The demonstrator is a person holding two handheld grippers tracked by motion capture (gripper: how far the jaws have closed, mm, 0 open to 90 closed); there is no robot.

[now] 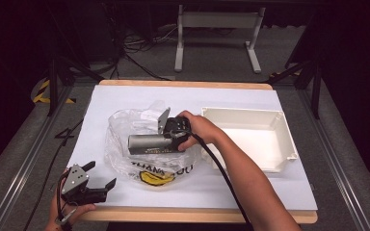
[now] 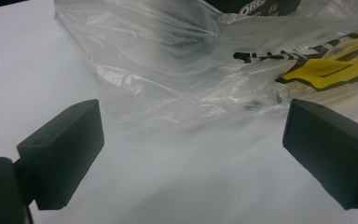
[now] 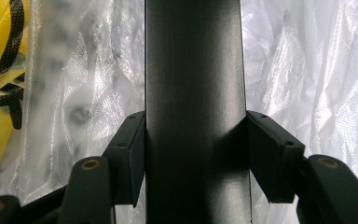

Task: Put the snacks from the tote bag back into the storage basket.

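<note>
A clear plastic bag with black lettering and a yellow print lies crumpled in the middle of the white table cover. A long dark box is held level over the bag by my right gripper, which grips its right end. In the right gripper view both pads press on the sides of the box, with the bag behind it. My left gripper rests near the front left edge, open, with nothing between its jaws. From there the bag is just ahead of the left gripper.
A white rectangular tray stands to the right of the bag, close to my right forearm. The right gripper's cable runs back along that arm. The wooden table edge lies just in front of the left hand.
</note>
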